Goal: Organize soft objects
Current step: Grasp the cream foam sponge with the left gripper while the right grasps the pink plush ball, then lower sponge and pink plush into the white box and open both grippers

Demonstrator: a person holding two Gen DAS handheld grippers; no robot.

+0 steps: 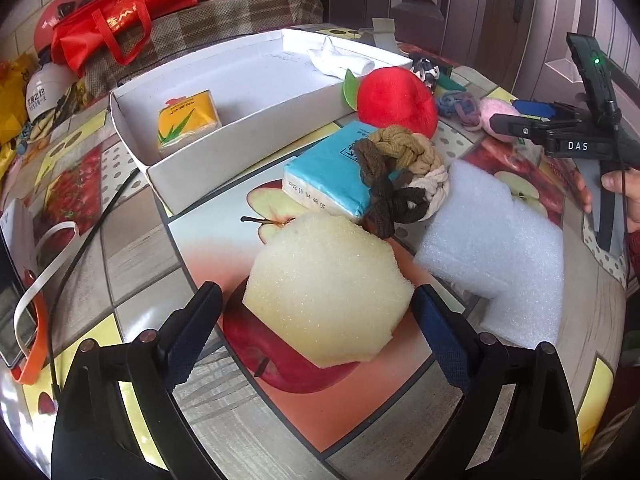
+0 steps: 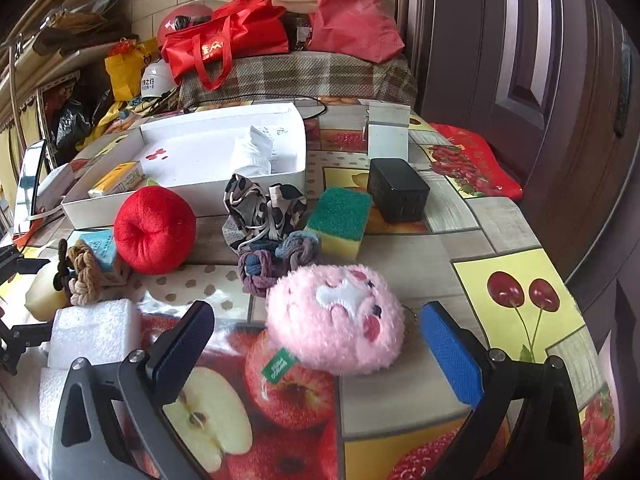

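Observation:
My left gripper (image 1: 316,300) is open, its fingers on either side of a pale yellow sponge (image 1: 326,290) lying on the table. Behind the sponge are a blue tissue pack (image 1: 328,172), a brown rope knot (image 1: 400,172), white foam (image 1: 496,248) and a red plush apple (image 1: 398,100). The white box (image 1: 192,176) holds a yellow tissue pack (image 1: 188,122) and a white cloth (image 1: 338,60). My right gripper (image 2: 316,334) is open around a pink plush toy (image 2: 338,320). The red plush apple (image 2: 154,230), a blue-purple rope knot (image 2: 276,258) and a green-yellow sponge (image 2: 340,220) lie beyond it.
A patterned cloth (image 2: 260,208) and a black box (image 2: 398,190) lie near the white box (image 2: 180,196). Red bags (image 2: 224,46) and helmets sit on a bench behind the table. A phone and orange strap (image 1: 28,344) lie at the left edge.

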